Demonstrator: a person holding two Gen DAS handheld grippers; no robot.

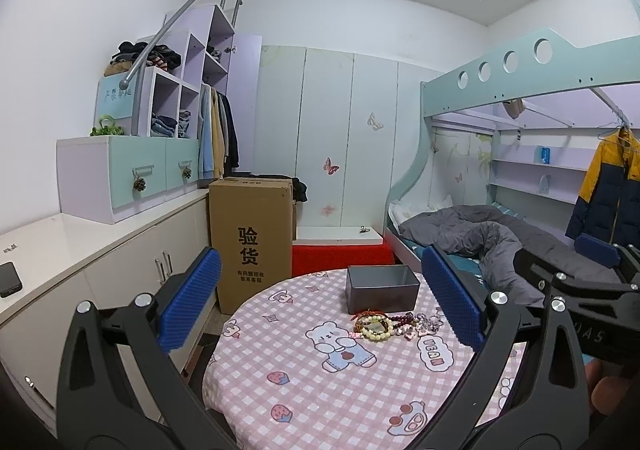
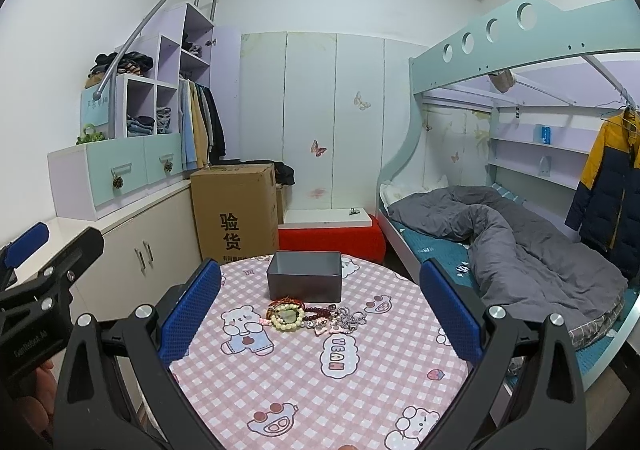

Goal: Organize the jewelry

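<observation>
A pile of jewelry lies on the round table with a pink checked cloth: a cream bead bracelet, a dark red bead strand and silvery pieces. Behind it stands an empty grey tin box. My left gripper is open and empty, held above the table's near side. In the right wrist view the jewelry pile and the grey box sit ahead of my right gripper, which is open and empty. Each gripper shows at the edge of the other's view.
A tall cardboard box stands on the floor behind the table at left, next to a white cabinet. A bunk bed with a grey quilt is at right. A red bench lies beyond the table.
</observation>
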